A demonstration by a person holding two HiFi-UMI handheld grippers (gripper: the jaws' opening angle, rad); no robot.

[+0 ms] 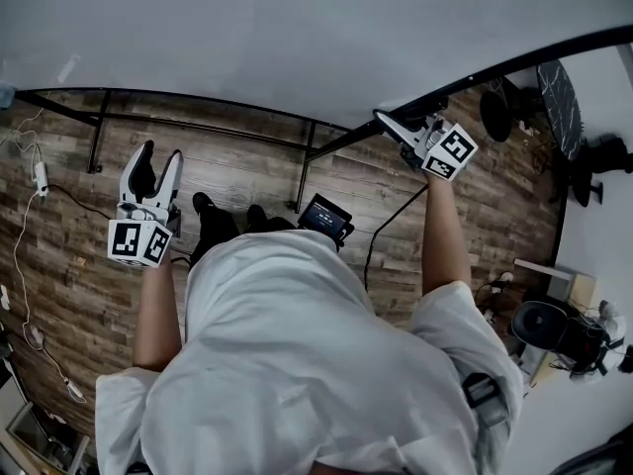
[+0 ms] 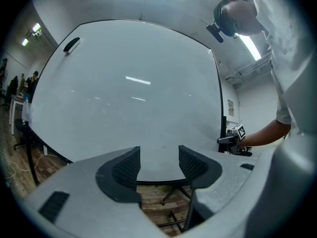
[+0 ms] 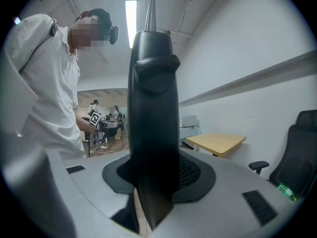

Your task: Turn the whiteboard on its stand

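Whiteboard (image 1: 297,38) was the biggest thing in the room. Its pale face filled the twelve o'clock side ahead of the person (image 1: 297,364), and nothing was written on it that I could see. Its black stand (image 1: 302,171) had thin struts running down to the plank floor (image 1: 59,265).

The board's black frame edge (image 1: 514,67) ran out from the person's one o'clock toward three.

Right gripper (image 1: 396,127), at about one o'clock, was clamped on that frame edge (image 3: 153,108). Seen from that gripper, the dark bar filled the gap between the pads and both jaws were pressed onto it.

Left gripper (image 1: 158,166), at about ten o'clock, pointed level at the board face (image 2: 133,83). Its jaws stood apart with nothing between them, and it was near the surface but not touching it, as far as I could tell.

Judgement: the turn looked to be under way, with one side gripped and the other free.

- To do it well, I'd swing the clamped edge in a steady arc and keep the jaws square to the bar so they don't slide along it.
- The open left gripper should steady the far side — the flat of a jaw against the face, or a grip on the lower rail — so the panel doesn't swing freely.
- Watch the stand's feet, because a hard shove would likely shift the whole frame rather than pivot the board.
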